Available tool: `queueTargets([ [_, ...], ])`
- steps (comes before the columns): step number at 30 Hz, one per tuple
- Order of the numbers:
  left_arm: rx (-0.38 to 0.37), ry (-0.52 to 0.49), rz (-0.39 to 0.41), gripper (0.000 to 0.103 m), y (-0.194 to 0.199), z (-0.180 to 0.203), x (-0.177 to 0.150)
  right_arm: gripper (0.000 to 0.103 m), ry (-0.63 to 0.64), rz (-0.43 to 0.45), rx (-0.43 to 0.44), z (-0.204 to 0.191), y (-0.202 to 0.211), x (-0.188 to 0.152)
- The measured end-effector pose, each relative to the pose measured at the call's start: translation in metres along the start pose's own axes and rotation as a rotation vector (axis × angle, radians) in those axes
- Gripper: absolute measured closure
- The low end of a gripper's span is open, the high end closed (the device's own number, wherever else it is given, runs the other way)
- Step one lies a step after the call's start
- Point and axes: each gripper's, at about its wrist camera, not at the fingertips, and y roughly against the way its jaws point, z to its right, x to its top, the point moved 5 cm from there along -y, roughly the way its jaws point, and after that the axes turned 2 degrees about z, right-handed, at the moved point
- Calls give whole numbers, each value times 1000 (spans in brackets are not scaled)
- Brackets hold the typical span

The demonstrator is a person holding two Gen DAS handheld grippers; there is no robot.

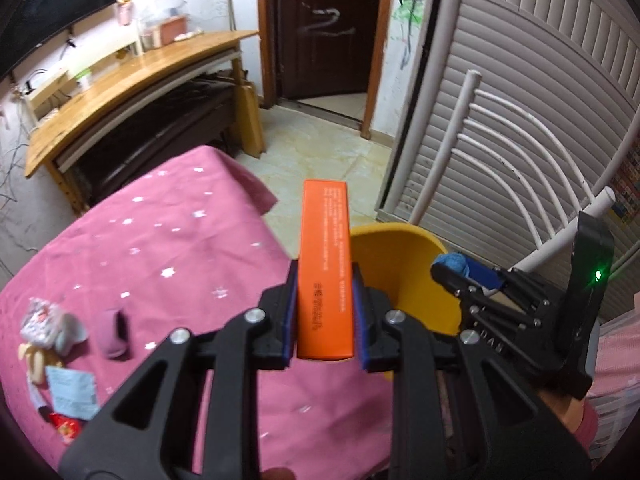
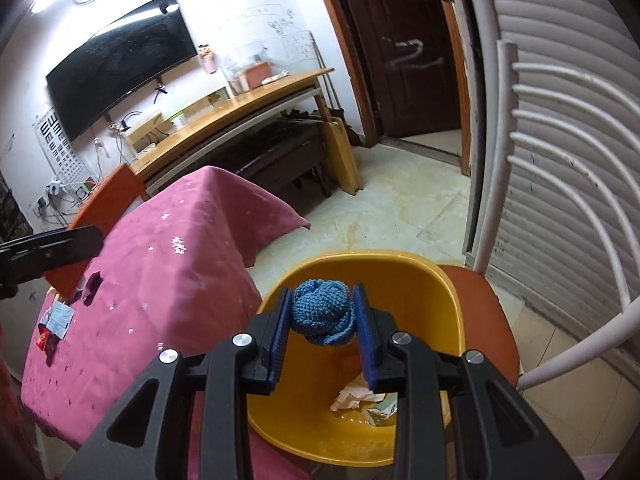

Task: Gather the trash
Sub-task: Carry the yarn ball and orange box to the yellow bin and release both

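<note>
Orange box point(image 1: 326, 272), blue knitted ball point(image 2: 322, 312), yellow bin point(image 2: 420, 292) — pink cloth point(image 1: 160, 248) with pale stars.

Your left wrist view looks down past its left gripper point(image 1: 325, 308) at the pink tablecloth point(image 1: 160, 248); your right sits close above the yellow bin point(image 2: 420, 280). Both share bin, tablecloth and doorway point(image 1: 324, 28).

The orange box point(image 1: 326, 272) bears printed lines (too blurred to read).
</note>
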Motion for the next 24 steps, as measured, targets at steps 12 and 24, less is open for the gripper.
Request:
queueTargets([
  [12, -108, 17, -103, 76, -66, 37, 12, 77, -69, -23, 1, 20, -12, -3],
  [24, -103, 60, -92, 35, -66, 34, 12, 56, -96, -26, -5, 26, -13, -5],
])
